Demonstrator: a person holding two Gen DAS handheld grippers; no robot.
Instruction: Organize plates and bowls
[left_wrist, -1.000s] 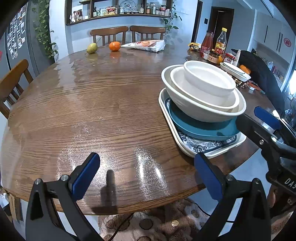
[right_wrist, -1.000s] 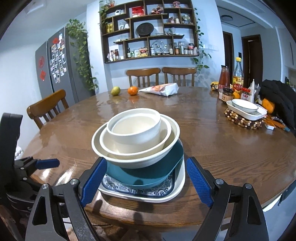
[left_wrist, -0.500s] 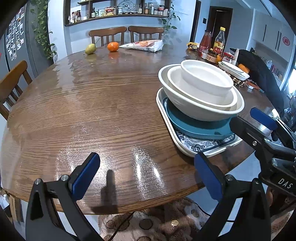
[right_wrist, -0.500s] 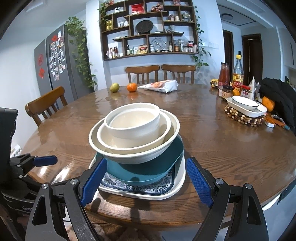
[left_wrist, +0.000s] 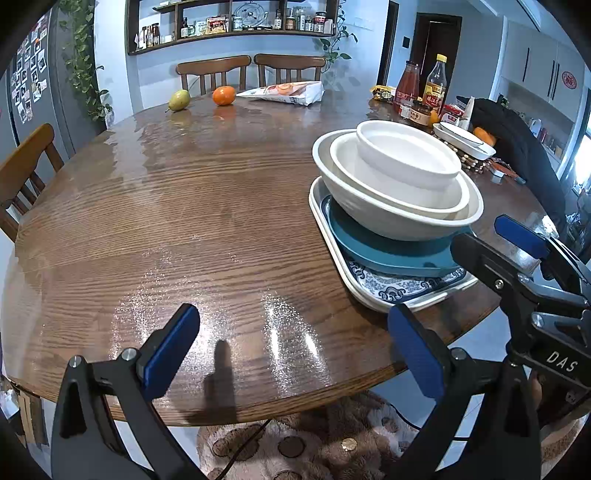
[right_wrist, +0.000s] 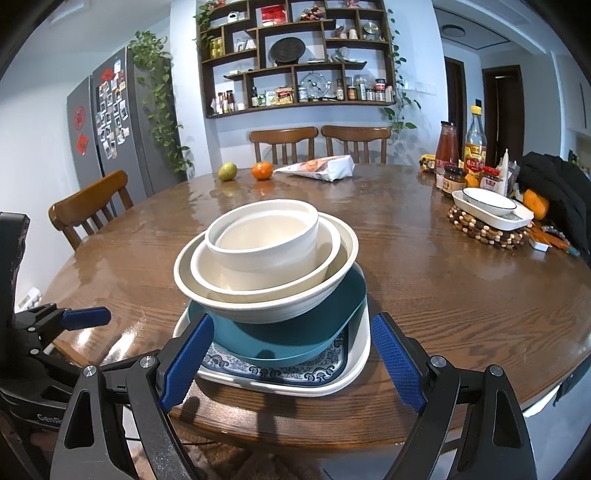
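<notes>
Bowls (right_wrist: 264, 258): three cream ones nested, sitting on one teal plate (right_wrist: 291, 339) and one patterned tray (right_wrist: 295, 376), right ahead of the right gripper (right_wrist: 291, 363), jaws wide and empty. Nothing's budged over the last second, so stacking looks done. Left gripper (left_wrist: 291, 350) hangs wide over bare bench (left_wrist: 184, 221), the stack off to the right of its jaws.
</notes>
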